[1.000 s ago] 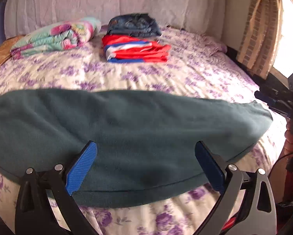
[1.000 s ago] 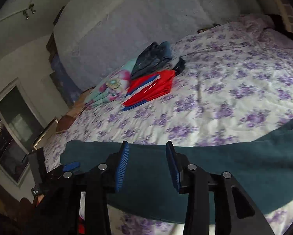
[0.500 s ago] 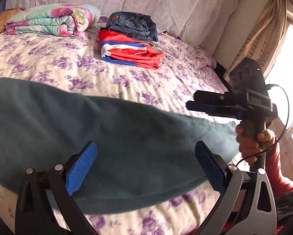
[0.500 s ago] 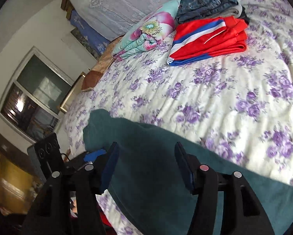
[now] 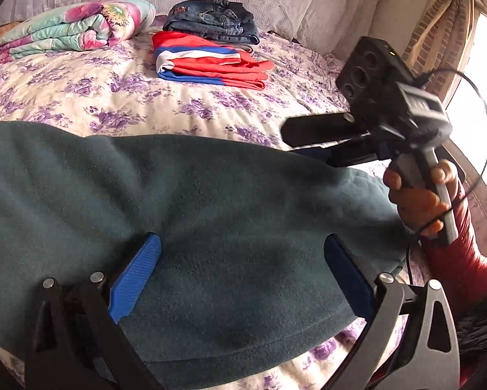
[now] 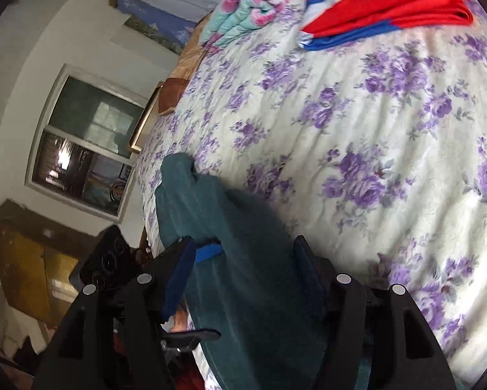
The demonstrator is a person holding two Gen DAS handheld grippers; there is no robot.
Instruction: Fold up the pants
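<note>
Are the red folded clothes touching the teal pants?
Apart. The left wrist view shows a wide strip of bare floral bedspread between the red clothes and the teal pants.

Both wrist cameras look steeply down, close over the teal pants [image 5: 211, 227]. The left faces the headboard at 12 o'clock; the right faces the window [image 6: 87, 149] at 9 o'clock. Both share the red garment [image 5: 211, 61].

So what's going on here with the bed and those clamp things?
A person is folding dark green fleece pants laid out on a bed with a purple-flowered bedsheet, using a handheld gripper in each hand. The left gripper hangs open over the fabric. The right gripper, whose jaws have just been opening, sits over the pants' end without pinching. Folded clothes lie farther back.
</note>
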